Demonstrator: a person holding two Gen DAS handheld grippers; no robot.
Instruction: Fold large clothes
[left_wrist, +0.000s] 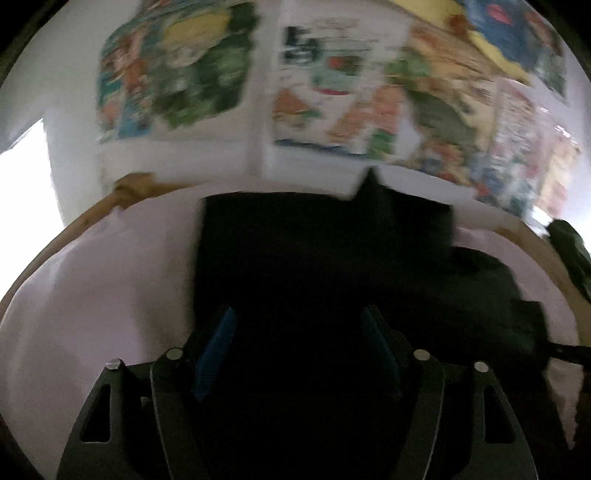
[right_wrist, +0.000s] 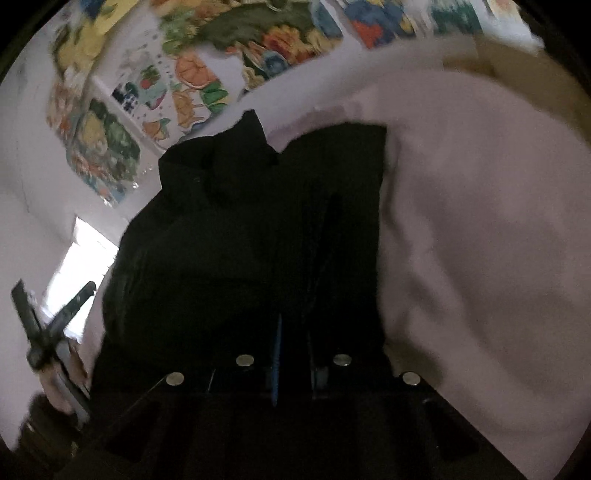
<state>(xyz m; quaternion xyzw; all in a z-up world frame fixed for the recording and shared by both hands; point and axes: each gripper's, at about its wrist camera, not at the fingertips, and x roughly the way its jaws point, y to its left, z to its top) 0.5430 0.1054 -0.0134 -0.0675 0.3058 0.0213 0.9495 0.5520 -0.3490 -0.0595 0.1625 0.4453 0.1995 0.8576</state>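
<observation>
Nearby: posters (left_wrist: 332, 92) on wall | black garment (left_wrist: 314, 251) covers pale sheet (left_wrist: 92, 288)

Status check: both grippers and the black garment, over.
Left gripper open over black garment. Right gripper shut on black garment. Garment on pale sheet. Nothing in the way.

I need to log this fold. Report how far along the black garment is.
Done: the black garment already lies as a partly squared block on the pale sheet.
In hand: the right gripper is shut on its fabric; the left gripper is open over it.
Left: the rumpled edge needs folding in.
</observation>
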